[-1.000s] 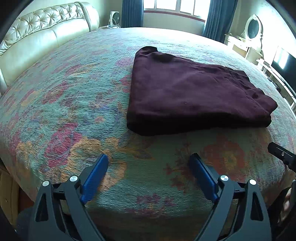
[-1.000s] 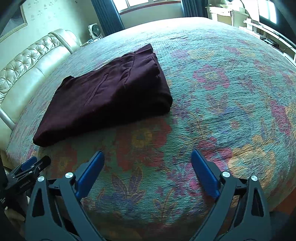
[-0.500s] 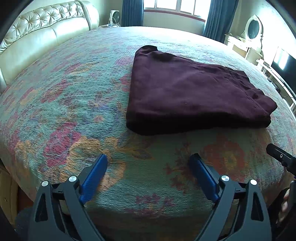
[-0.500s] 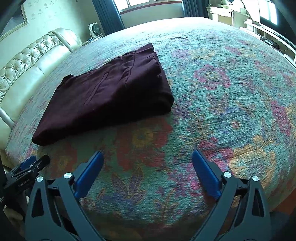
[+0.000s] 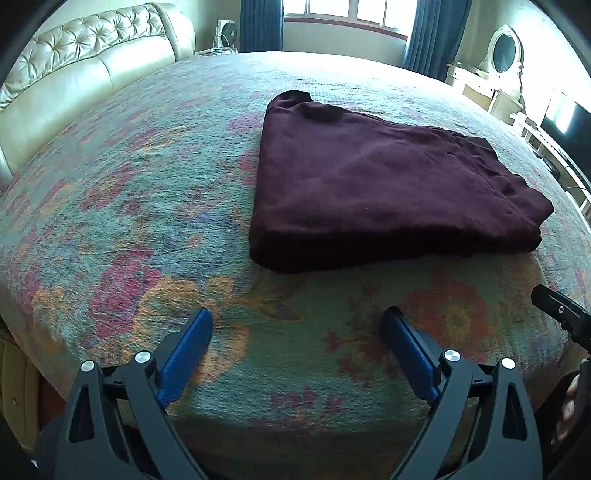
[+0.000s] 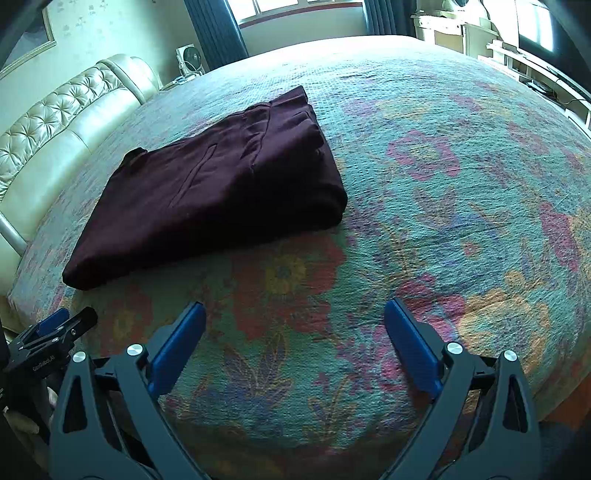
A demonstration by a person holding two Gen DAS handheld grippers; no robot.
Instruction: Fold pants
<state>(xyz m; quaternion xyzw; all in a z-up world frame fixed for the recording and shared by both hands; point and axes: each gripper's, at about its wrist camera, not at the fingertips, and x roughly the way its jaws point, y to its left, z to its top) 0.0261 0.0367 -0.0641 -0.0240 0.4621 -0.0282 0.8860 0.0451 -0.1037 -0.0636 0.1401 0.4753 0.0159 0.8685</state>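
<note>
Dark maroon pants (image 5: 373,184) lie folded into a flat rectangular bundle on the floral bedspread (image 5: 129,206). They also show in the right wrist view (image 6: 221,188), up and to the left. My left gripper (image 5: 297,321) is open and empty, held over the bed's near edge, short of the pants. My right gripper (image 6: 293,314) is open and empty too, near the bed's edge, in front of the pants' right end. The right gripper's tip (image 5: 557,314) shows at the right edge of the left wrist view. The left gripper (image 6: 51,332) shows at the lower left of the right wrist view.
A cream tufted headboard (image 5: 85,77) runs along the bed's left side. A window with dark blue curtains (image 5: 428,33) is at the back. A dresser with an oval mirror (image 5: 504,51) and a TV (image 5: 565,122) stand at the right. A small fan (image 6: 188,61) stands beside the headboard.
Both grippers have drifted very slightly; the pants lie as before. Both grippers stay open.
</note>
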